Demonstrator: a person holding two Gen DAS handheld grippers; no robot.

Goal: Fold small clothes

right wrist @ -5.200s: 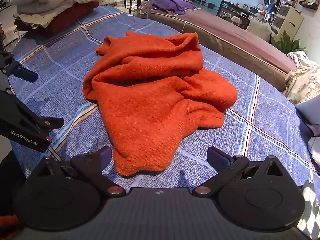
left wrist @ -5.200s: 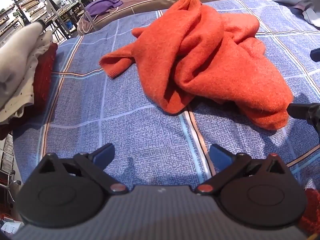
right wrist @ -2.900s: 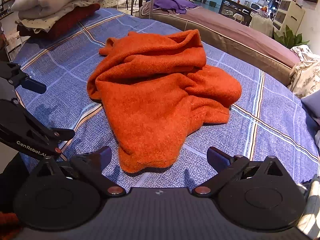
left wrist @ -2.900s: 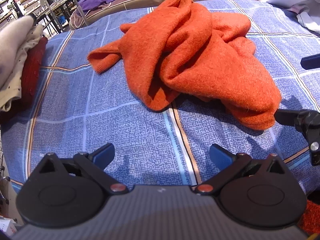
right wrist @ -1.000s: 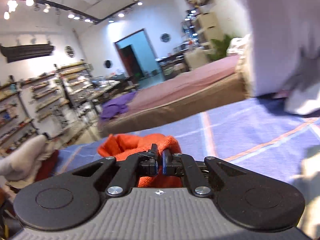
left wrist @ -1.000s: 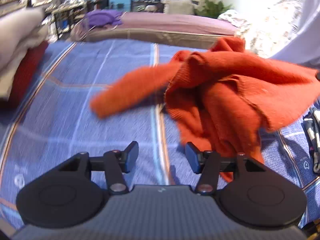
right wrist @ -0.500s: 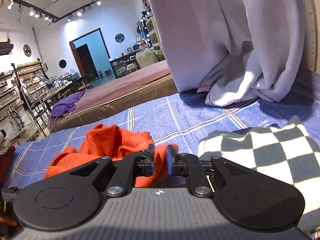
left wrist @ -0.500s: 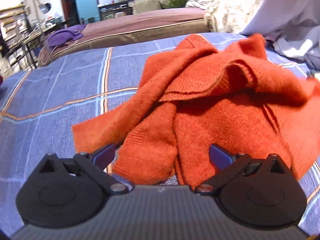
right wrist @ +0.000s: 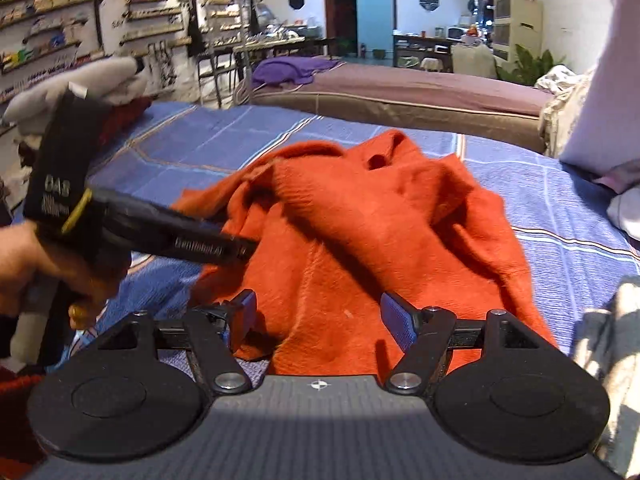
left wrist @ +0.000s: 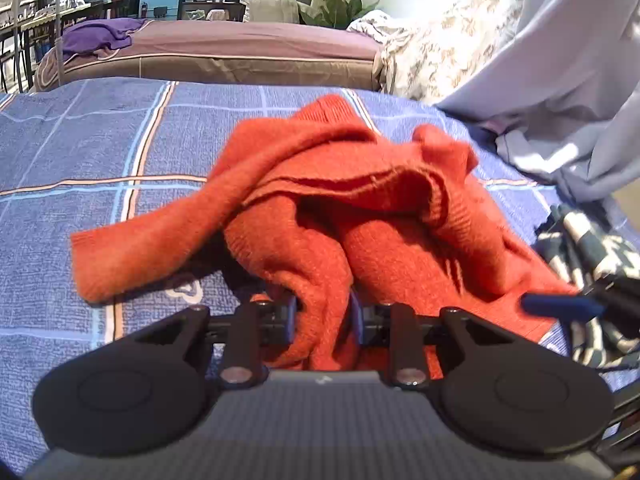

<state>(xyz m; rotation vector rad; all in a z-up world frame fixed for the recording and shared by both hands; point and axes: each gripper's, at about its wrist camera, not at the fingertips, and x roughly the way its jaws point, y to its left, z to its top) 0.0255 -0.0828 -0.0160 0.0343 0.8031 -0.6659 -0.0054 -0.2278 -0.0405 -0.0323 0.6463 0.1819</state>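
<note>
Looking along our right gripper, we see its jaws, which have just been opening, standing wide over the near edge of the crumpled orange sweater without pressing it. The sweater lies mid-bed on the blue plaid bedspread. At the left edge, a hand holds the left gripper, its tip against the sweater's left side.

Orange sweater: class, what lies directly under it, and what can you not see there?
The orange sweater lies crumpled on the blue plaid bedspread, which shows all around it. The bedspread beneath and the sweater's lower layers are covered, so anything under them cannot be seen.
</note>
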